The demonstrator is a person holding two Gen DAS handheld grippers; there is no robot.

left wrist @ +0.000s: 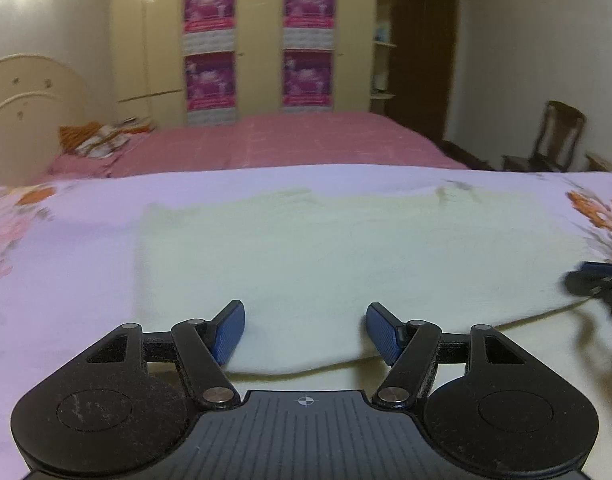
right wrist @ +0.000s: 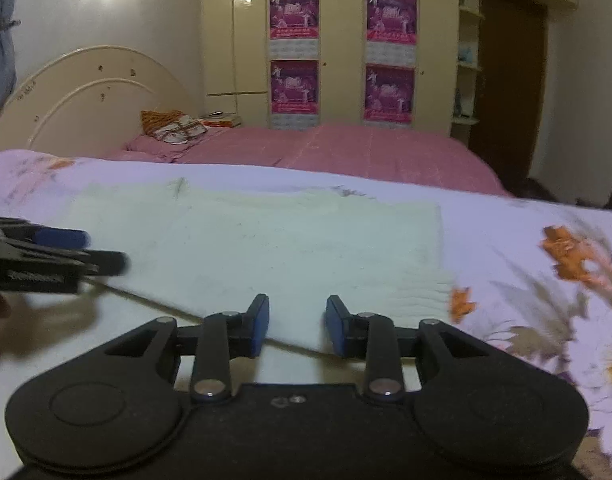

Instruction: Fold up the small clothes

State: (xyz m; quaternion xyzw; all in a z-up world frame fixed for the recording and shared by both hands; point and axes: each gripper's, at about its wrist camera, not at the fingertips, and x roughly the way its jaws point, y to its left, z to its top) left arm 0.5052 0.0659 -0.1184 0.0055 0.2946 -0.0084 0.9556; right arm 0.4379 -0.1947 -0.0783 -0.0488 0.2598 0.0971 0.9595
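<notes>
1. Two beds fill most of both views: a near one under a lilac floral sheet (left wrist: 86, 248), and behind it, toward 12 o'clock, one with a pink cover (right wrist: 346, 152) and a cream arched headboard (right wrist: 90, 92).
2. A cream wardrobe (right wrist: 338, 40) stands at 12 o'clock beyond the pink bed, with four magenta posters (right wrist: 294, 14) on its doors.
3. The pale yellow-green garment (left wrist: 326, 264) lies flat on the floral sheet, folded to a broad rectangle, its near edge running just under both grippers.
4. The left gripper (left wrist: 304, 330) sits at 6 o'clock in its own view, jaws well apart with nothing clamped; its blue pads (left wrist: 228, 332) straddle the garment's near hem, above the cloth.
5. The right gripper (right wrist: 297, 326) sits over the garment's near right part, jaws apart by a narrower gap and gripping nothing; the cloth's edge shows between them.
6. An orange patterned pillow (right wrist: 172, 126) rests at the pink bed's head, toward 11 o'clock.
7. A wooden chair (left wrist: 554, 136) stands at 2 o'clock in the left view.
</notes>
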